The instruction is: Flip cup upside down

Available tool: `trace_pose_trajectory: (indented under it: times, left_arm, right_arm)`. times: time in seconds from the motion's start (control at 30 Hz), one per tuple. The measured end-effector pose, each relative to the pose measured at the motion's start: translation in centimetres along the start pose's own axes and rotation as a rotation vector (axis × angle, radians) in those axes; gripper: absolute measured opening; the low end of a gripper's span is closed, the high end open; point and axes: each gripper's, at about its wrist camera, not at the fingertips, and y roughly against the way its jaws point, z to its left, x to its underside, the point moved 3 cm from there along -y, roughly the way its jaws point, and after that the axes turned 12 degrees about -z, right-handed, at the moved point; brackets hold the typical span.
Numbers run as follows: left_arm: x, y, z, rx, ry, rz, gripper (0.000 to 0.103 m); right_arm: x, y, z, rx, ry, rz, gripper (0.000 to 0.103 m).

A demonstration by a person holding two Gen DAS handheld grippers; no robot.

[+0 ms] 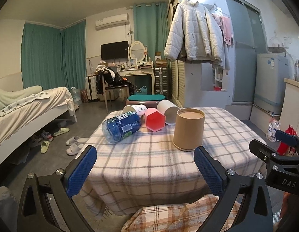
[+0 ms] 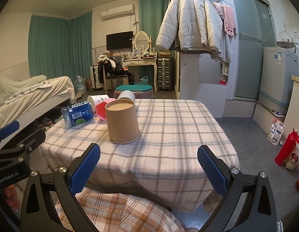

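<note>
Grippers, left gripper (image 1: 145, 171) and right gripper (image 2: 148, 171), are held wide apart and empty at the near edge of the table (image 2: 184, 135). Brown cup (image 1: 188, 129) is seen standing already mouth-down near the middle; the flip seems done, only withdrawal is needed.
</note>
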Motion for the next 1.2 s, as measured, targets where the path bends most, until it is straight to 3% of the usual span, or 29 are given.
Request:
trace_pose_trajectory:
  times: [1.2]
  left_arm:
    - [0.24,0.46,0.34,-0.023,0.020,0.015,0.103]
  right_arm:
    - [0.09,0.58,-0.29,0.015,-0.006,-0.017,0.103]
